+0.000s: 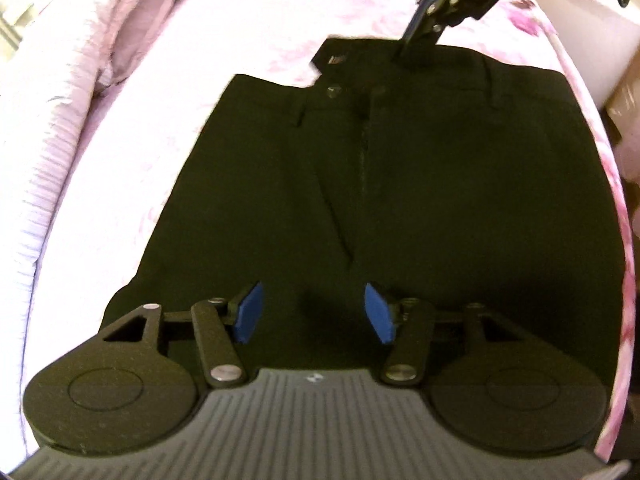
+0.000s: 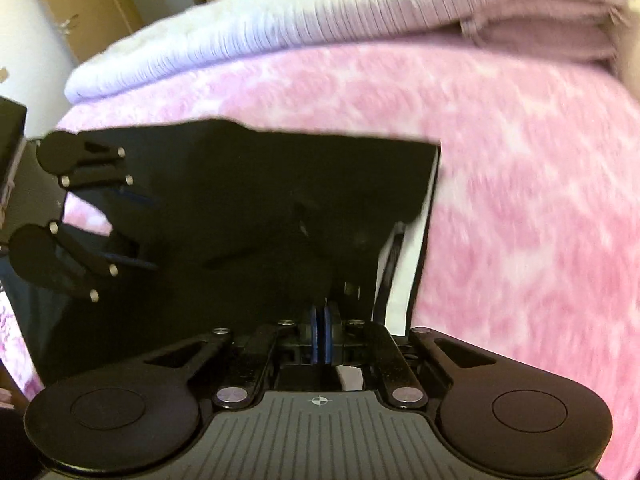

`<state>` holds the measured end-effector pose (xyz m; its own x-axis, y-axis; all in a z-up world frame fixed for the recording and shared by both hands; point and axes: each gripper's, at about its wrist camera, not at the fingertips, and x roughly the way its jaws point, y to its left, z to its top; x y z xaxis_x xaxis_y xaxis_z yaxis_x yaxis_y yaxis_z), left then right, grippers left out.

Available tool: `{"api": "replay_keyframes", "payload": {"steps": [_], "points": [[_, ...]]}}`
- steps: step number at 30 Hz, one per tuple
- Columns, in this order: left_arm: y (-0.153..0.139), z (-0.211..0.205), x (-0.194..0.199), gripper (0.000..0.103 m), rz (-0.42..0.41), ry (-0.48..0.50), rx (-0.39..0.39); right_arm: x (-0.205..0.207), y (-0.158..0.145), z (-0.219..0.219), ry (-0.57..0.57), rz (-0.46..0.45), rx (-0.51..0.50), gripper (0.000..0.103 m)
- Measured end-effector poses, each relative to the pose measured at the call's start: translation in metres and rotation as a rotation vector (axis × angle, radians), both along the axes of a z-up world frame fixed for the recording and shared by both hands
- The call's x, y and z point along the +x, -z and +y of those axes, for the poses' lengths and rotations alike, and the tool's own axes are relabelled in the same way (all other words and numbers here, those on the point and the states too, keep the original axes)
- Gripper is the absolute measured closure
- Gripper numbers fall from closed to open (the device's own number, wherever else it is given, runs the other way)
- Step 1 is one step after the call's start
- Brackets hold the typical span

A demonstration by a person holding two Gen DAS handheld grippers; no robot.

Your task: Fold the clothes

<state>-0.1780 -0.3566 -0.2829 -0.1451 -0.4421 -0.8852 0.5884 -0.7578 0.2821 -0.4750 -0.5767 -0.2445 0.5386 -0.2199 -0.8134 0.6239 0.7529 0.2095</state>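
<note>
Black trousers [image 1: 400,184] lie flat on the pink bed [image 1: 168,132]. The left gripper [image 1: 311,312] hovers over the legs, fingers apart, nothing between them. The right gripper [image 2: 320,332], fingers closed, pinches the waistband [image 1: 448,64].

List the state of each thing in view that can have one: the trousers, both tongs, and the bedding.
Black trousers: lying flat on the bed, front up, waistband button undone.
Left tongs: open above the trousers, holding nothing.
Right tongs: shut on the trousers' waistband.
Pink blanket: spread under the trousers.
White ribbed cover: bunched along the bed's far edge.
</note>
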Motion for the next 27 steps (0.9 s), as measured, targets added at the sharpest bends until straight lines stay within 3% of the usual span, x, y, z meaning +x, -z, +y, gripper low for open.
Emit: {"api": "replay_keyframes", "payload": {"steps": [5,8,11,13,14,20,22,24,27], "points": [[0.026,-0.013,-0.007,0.047,-0.052,-0.029,0.025,0.014,0.042,-0.031,-0.021,0.017,0.061,0.101],[0.036,-0.018,-0.008,0.042,-0.065,-0.049,0.037,-0.002,0.054,-0.043,-0.035,0.026,0.091,0.098],[0.037,-0.022,-0.005,0.039,-0.049,-0.085,0.047,-0.011,0.042,-0.035,-0.013,0.018,0.053,0.08],[0.038,-0.022,-0.003,0.038,-0.038,-0.091,0.048,-0.015,0.041,-0.033,-0.001,-0.003,0.068,0.06],[0.038,-0.022,-0.002,0.038,-0.035,-0.09,0.046,-0.013,0.044,-0.033,-0.002,-0.014,0.083,0.06],[0.036,-0.018,0.001,0.038,-0.023,-0.063,0.039,0.013,0.076,-0.05,-0.044,-0.109,0.185,0.06],[0.035,-0.018,-0.001,0.038,-0.029,-0.039,0.027,0.008,0.085,-0.066,0.013,-0.154,0.285,0.089],[0.031,-0.018,-0.005,0.041,-0.026,-0.002,0.008,-0.002,0.08,-0.067,0.051,-0.157,0.331,0.096],[0.023,-0.017,-0.018,0.041,0.001,0.047,-0.001,-0.022,0.056,-0.051,0.085,-0.116,0.323,0.099]]}}
